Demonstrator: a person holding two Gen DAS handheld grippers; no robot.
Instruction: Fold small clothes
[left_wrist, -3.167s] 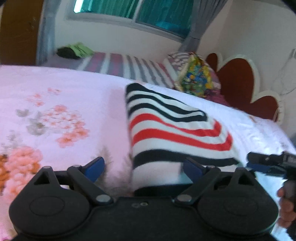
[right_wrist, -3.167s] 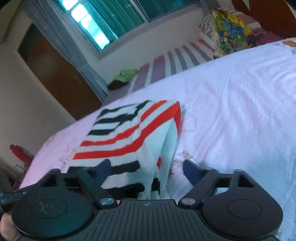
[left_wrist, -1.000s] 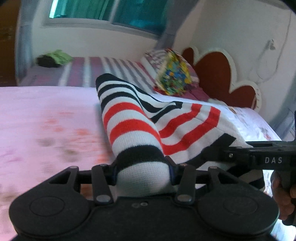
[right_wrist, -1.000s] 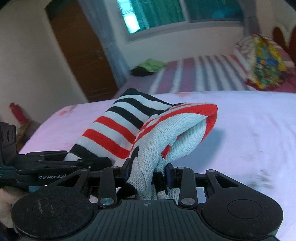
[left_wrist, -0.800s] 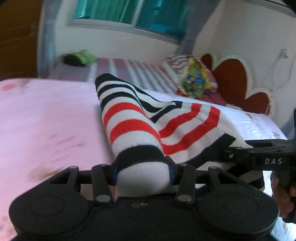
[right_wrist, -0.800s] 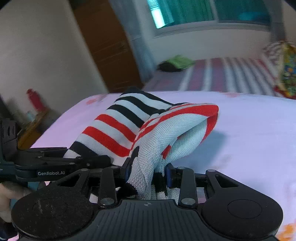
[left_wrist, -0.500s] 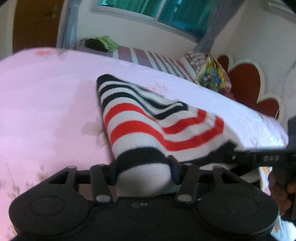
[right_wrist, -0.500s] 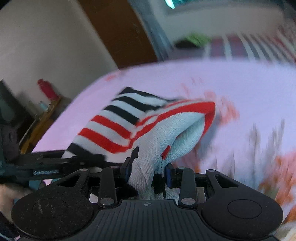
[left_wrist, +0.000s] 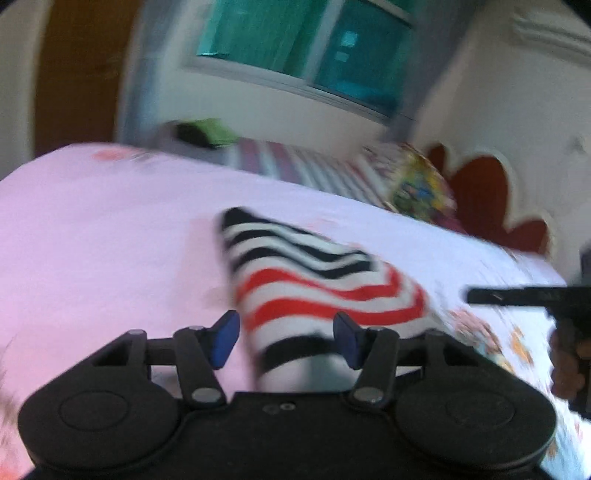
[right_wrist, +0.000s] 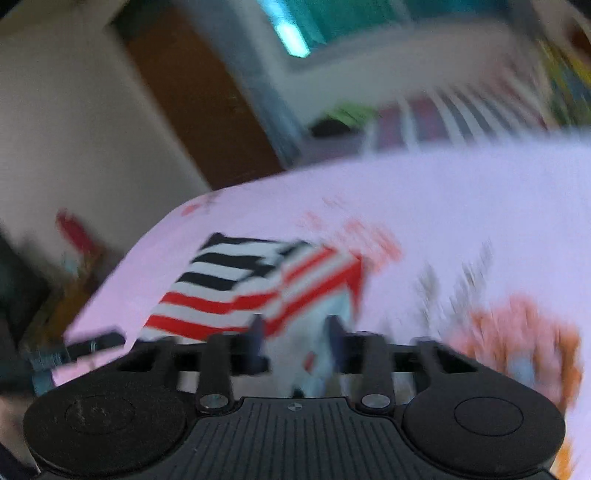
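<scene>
On the pink flowered bed (left_wrist: 92, 236), a striped knitted garment (left_wrist: 317, 280) is laid folded. Between the pads of the left tongs (left_wrist: 286, 338) its near end is seen, but the closing jaws are apart from it. The right tongs (right_wrist: 295, 341) are closing on its pale edge, which is blurred.

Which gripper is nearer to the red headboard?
Right. The right gripper lies on the headboard side of the striped cloth; the left gripper is on the far side. Both pairs of jaws are closing with cloth between them.
</scene>
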